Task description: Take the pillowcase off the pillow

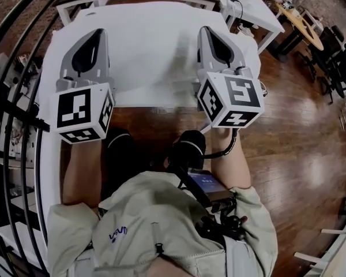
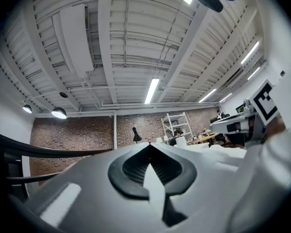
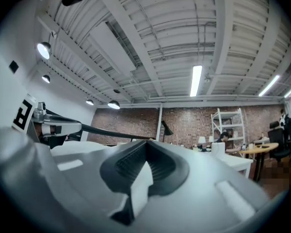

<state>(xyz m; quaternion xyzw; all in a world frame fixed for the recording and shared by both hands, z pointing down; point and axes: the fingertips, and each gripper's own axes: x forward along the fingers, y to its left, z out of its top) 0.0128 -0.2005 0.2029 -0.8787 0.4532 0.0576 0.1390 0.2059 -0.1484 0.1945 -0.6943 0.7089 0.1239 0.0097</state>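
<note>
The white, filled pillowcase (image 1: 155, 56) spreads flat beneath and ahead of both tongs. It looks light, soft and limp, likely to bunch and slide, so its near hem corners seem the best hold. The left tongs (image 1: 95, 39) and right tongs (image 1: 212, 36) are each clenched on a sliver of its cloth.

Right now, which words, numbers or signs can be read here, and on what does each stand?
Nothing reads clearly.
Small blue logo on the pale jacket: too blurred to read.
Bluish screen on the black chest device: too small to read.
Left marker cube and right marker cube: black-and-white square patterns, no words.
</note>
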